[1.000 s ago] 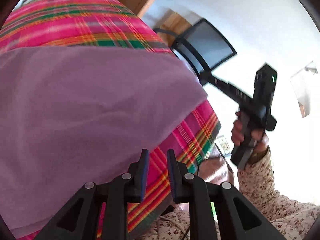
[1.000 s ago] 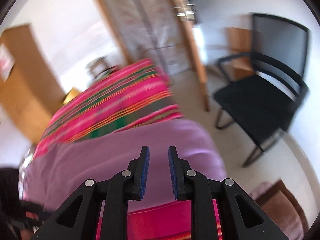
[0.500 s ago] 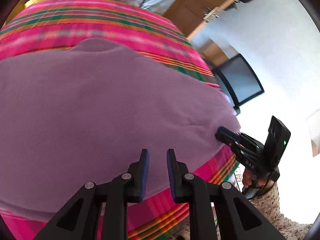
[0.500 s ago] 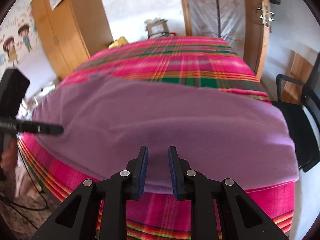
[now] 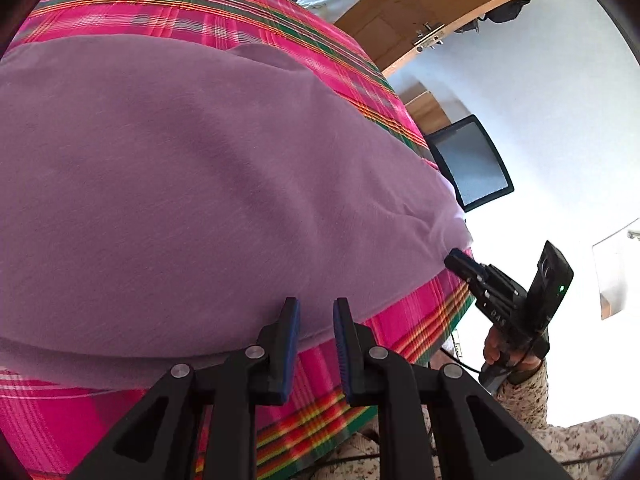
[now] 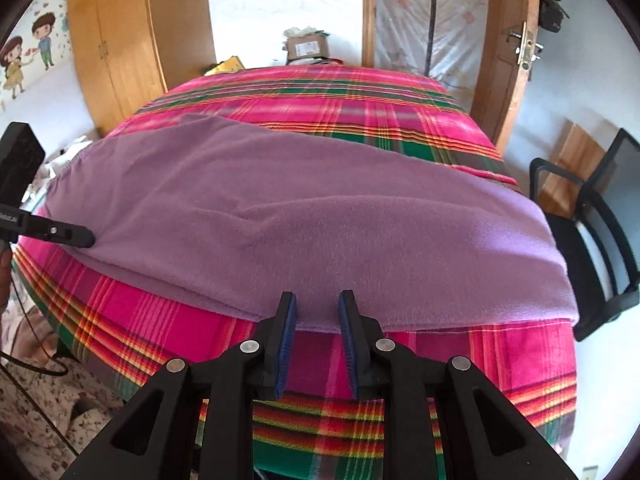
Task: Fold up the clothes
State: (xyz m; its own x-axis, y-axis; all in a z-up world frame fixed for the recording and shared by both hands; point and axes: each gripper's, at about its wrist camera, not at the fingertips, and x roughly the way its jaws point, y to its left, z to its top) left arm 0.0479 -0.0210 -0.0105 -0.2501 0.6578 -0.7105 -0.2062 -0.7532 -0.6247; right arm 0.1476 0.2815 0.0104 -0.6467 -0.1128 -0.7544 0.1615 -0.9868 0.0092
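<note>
Purple garment [image 6: 304,216] spread on plaid bedspread [image 6: 344,96].

The purple cloth [image 5: 208,184] runs off the left edge of the left wrist view, so its far end is unseen there. The plaid bedspread [image 6: 312,96] beneath it is covered across the middle in both views. The chair [image 6: 592,240] is cut by the right edge. The person shows only as a hand [image 5: 500,350] and a patterned sleeve [image 5: 560,432]. The wall drawings [image 6: 28,52] are too small to read.
</note>
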